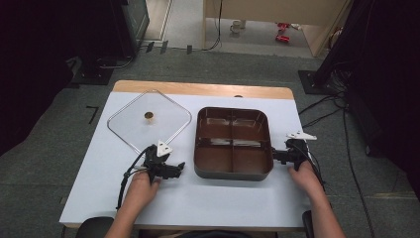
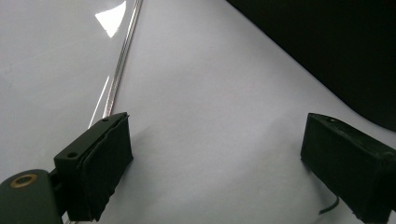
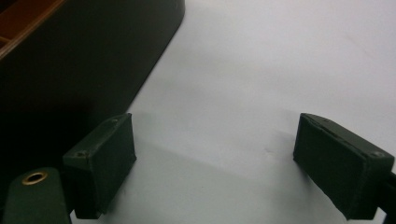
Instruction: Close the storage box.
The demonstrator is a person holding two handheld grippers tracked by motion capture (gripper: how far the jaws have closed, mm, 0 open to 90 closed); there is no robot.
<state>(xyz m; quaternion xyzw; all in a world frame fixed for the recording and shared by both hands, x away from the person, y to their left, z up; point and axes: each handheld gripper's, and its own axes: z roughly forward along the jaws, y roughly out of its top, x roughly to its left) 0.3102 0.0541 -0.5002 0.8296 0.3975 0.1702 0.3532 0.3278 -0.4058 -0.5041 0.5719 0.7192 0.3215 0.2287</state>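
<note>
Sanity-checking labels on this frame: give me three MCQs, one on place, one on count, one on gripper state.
1. Where does the clear lid lie?
A. left of the tray
B. on the tray
C. right of the tray

2. How many compartments has the tray?
A. two
B. four
C. six

3. How do the jaws of the left gripper stand?
A. shut on the lid
B. shut on nothing
C. open

Key: 1 A, the high view shows the lid flat on the table left of the tray. 2 B, crossed dividers make four. 3 C, bare table shows between the jaws in the left gripper view.
</note>
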